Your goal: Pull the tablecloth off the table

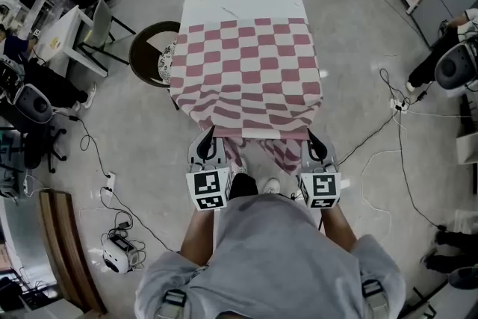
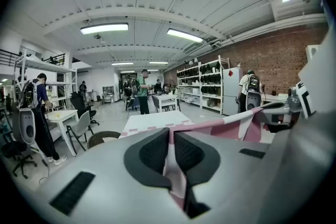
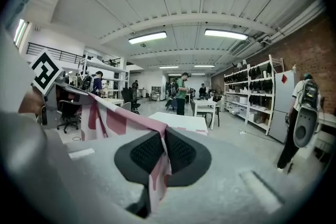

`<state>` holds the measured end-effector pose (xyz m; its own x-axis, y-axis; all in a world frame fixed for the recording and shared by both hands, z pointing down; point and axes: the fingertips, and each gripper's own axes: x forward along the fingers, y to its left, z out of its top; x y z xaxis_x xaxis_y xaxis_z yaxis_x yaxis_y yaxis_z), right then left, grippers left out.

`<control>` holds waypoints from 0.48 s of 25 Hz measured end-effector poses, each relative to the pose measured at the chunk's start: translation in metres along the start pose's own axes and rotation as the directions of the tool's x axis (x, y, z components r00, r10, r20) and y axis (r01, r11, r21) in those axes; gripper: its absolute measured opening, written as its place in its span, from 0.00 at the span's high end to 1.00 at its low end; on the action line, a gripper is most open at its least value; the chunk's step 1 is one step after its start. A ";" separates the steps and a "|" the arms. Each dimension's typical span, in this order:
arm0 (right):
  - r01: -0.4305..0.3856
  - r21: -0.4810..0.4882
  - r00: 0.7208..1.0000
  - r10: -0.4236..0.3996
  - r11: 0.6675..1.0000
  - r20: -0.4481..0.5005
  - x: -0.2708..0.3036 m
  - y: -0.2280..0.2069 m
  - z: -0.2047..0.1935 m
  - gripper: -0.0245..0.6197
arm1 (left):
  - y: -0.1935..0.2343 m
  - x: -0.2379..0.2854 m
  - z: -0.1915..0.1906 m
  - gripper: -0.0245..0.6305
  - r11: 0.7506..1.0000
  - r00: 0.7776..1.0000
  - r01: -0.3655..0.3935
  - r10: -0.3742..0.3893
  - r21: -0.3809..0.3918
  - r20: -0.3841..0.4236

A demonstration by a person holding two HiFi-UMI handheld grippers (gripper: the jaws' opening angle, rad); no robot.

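Note:
A pink-and-white checked tablecloth [image 1: 246,71] lies over most of a white table [image 1: 239,0]; the far strip of the tabletop is bare. Its near edge is lifted off the table's front. My left gripper [image 1: 208,137] is shut on the cloth's near left corner, and my right gripper [image 1: 313,138] is shut on the near right corner. In the left gripper view the cloth [image 2: 170,165] is pinched between the black pads [image 2: 152,152] and runs off to the right. In the right gripper view the cloth [image 3: 157,176] hangs from the shut pads [image 3: 181,152] and stretches left.
A round dark stool [image 1: 153,52] stands at the table's left side. A white desk and chair [image 1: 89,37] are further left. Cables [image 1: 396,116] trail over the floor on the right. Shelving [image 3: 252,94] and several people stand at the far end of the room.

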<state>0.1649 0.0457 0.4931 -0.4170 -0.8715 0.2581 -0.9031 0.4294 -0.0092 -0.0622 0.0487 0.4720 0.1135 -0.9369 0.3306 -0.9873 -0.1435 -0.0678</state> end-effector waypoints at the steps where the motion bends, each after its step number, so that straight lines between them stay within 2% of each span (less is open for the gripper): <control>1: 0.000 0.010 1.000 0.000 1.000 0.007 -0.009 0.003 0.000 0.95 | -0.001 -0.010 0.001 0.95 1.000 1.000 0.006 -0.006 -0.005 0.013; 5: 0.006 0.033 0.995 -0.009 0.999 0.099 -0.034 0.018 0.014 0.95 | 0.003 -0.044 0.009 0.95 1.000 0.996 0.021 -0.019 -0.023 0.089; 12: 0.017 0.082 0.972 -0.036 0.996 0.234 -0.066 0.043 0.069 0.95 | 0.018 -0.090 0.058 0.95 0.995 0.971 0.072 -0.055 -0.065 0.231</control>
<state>0.1468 0.1056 0.4091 -0.3969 -0.9175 0.0252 -0.9154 0.3937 -0.0844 -0.0837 0.1123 0.3861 0.1903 -0.9758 0.1078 -0.9817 -0.1895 0.0178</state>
